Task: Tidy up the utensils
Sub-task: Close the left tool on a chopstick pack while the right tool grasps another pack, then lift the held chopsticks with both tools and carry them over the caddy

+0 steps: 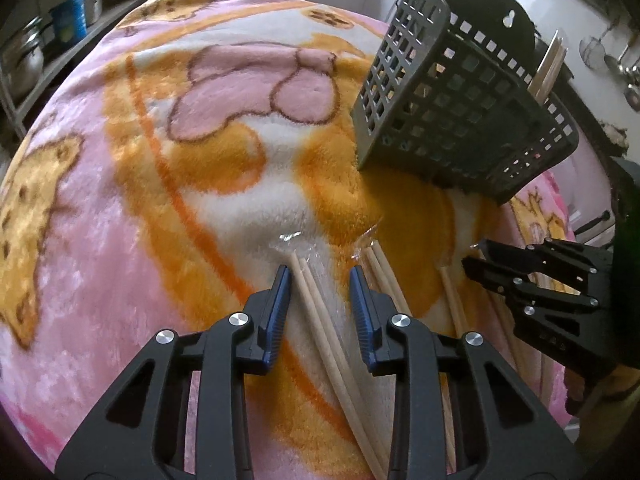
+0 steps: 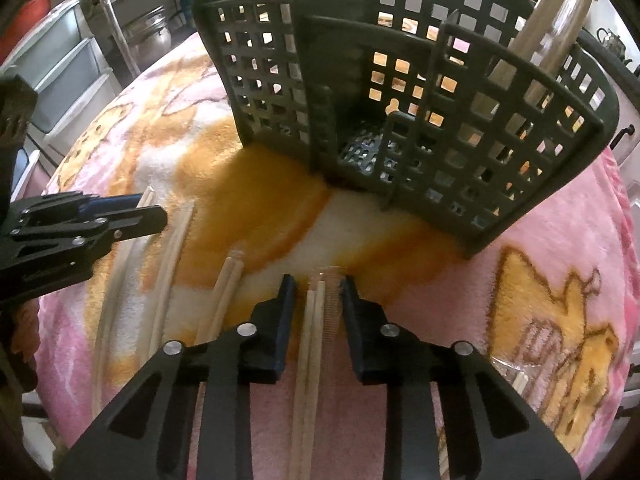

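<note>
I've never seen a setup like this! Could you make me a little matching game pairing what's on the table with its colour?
Things:
1. basket
2. blanket
3. pads of the left tool
4. chopsticks between the fingers of the right tool

Colours:
a. blue
b. pale wood
c. dark grey
d. pink and orange

Pairs: 1-c, 2-d, 3-a, 4-b

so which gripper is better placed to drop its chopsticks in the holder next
Probably the right. The right gripper straddles a wrapped chopstick pair directly in front of the holder, whose open compartments face it. The left gripper also straddles a pair, but the holder sits off to its right.
</note>
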{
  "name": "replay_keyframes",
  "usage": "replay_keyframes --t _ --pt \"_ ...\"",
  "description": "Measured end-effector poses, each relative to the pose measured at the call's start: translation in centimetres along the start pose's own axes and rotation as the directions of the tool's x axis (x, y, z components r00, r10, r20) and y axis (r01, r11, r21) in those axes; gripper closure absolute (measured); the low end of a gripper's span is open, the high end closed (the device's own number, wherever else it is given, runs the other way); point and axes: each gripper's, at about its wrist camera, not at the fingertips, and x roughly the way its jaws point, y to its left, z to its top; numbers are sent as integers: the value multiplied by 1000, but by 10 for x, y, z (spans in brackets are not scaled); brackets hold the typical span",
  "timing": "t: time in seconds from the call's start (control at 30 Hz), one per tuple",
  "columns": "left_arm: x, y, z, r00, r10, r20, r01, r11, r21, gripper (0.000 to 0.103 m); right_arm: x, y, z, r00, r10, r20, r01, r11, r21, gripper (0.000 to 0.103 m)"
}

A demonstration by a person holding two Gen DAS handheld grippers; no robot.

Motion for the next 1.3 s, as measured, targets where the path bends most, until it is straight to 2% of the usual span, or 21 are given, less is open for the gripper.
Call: replay_keyframes --t 0.07,0.2,0.27,0.4,0.57,0.73,0.97,1.3 --pt "1 -1 4 1000 11 -11 -10 1000 15 81 0 -2 1 1000 11 -2 -11 1000 9 84" --pt "3 -4 7 999 35 -15 -35 998 45 90 -1 -6 0 1000 24 -6 -24 1000 13 87" --pt "2 -4 7 999 36 -9 -35 998 49 93 0 -4 1 1000 30 -3 -30 1000 10 92" --pt "-4 0 7 1000 6 17 -6 1000 27 98 -4 -6 -1 999 51 11 -51 998 23 93" --pt "-24 -7 6 996 -26 88 23 999 38 99 -21 -12 -4 992 101 78 -105 994 40 93" --pt "-44 -18 4 988 -15 156 3 997 76 99 -47 -13 -8 980 106 170 -113 993 30 93" --pt "-63 -31 -2 976 -4 217 -20 994 109 99 -76 -8 -17 957 78 280 -87 996 18 94" --pt "-100 -51 4 951 -19 309 -30 988 151 100 -127 -3 -25 889 44 455 -56 998 13 97"
